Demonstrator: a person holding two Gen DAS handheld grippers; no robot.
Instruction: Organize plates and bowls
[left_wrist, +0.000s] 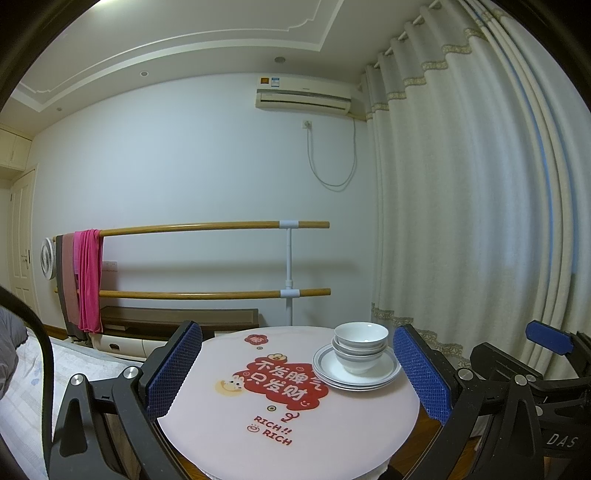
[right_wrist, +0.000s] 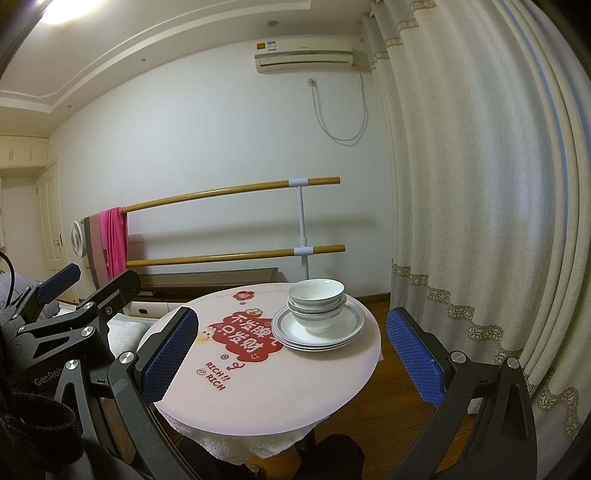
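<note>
Left gripper (left_wrist: 297, 373): jaws spread wide, gripping nothing, hovering over the round tabletop's (left_wrist: 221, 443) near edge. Mat print (left_wrist: 282, 380) reading "RICH!! RICH". Bowls (left_wrist: 360, 345) sitting nested on stacked plates (left_wrist: 328, 373) near the far right edge. Right gripper (right_wrist: 291, 360): jaws spread, empty.

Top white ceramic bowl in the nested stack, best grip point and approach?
Take the top white ceramic bowl by its rim, one finger inside and one outside, coming down from above on the near right side. It sits upright, nested in the other bowls on the stacked plates, so only its rim stands clear. The right gripper, open, is probably nearer.
</note>
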